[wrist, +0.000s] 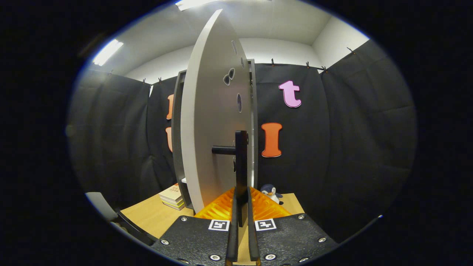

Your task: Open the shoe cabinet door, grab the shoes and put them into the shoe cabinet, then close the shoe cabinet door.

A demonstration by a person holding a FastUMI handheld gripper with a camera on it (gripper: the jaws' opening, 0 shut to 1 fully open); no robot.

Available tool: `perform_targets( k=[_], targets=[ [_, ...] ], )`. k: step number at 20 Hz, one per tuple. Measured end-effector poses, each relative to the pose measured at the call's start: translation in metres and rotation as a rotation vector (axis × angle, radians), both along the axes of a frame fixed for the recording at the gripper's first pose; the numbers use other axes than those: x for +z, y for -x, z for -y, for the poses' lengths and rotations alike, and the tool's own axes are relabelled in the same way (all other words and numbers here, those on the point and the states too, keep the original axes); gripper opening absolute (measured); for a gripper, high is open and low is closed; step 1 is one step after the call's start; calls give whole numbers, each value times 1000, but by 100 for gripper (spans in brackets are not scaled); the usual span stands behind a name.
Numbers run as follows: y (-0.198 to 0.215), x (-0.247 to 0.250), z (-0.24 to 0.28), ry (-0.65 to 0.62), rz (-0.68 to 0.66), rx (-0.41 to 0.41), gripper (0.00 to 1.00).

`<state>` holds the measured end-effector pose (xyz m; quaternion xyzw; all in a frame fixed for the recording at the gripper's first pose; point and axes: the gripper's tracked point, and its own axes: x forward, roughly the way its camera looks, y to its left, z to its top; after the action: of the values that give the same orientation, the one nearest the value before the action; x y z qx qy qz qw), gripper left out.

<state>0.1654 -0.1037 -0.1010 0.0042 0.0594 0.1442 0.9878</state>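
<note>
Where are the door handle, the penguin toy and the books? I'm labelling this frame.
door handle [241, 162]: gripper view, its black vertical bar, between the fingers.
penguin toy [271, 193]: gripper view, its body.
books [173, 196]: gripper view, top cover.

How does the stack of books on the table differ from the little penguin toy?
The stack of books lies flat by the cabinet's open door, on one side; the penguin toy stands upright on the other. The books are tan and boxy, the penguin rounded, dark blue and white. Both rest on the wooden table, beyond the hand-held gripper, whose orange fingers close on the door's black handle.
</note>
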Motion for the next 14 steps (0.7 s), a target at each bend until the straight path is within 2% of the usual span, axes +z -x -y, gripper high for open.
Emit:
perform_targets(
  k=[7, 11, 14],
  targets=[
    [7, 1, 28, -1, -15, -96, 8],
    [24, 13, 35, 85, 26, -211, 10],
    [46, 12, 18, 73, 10, -258, 10]
  ],
)
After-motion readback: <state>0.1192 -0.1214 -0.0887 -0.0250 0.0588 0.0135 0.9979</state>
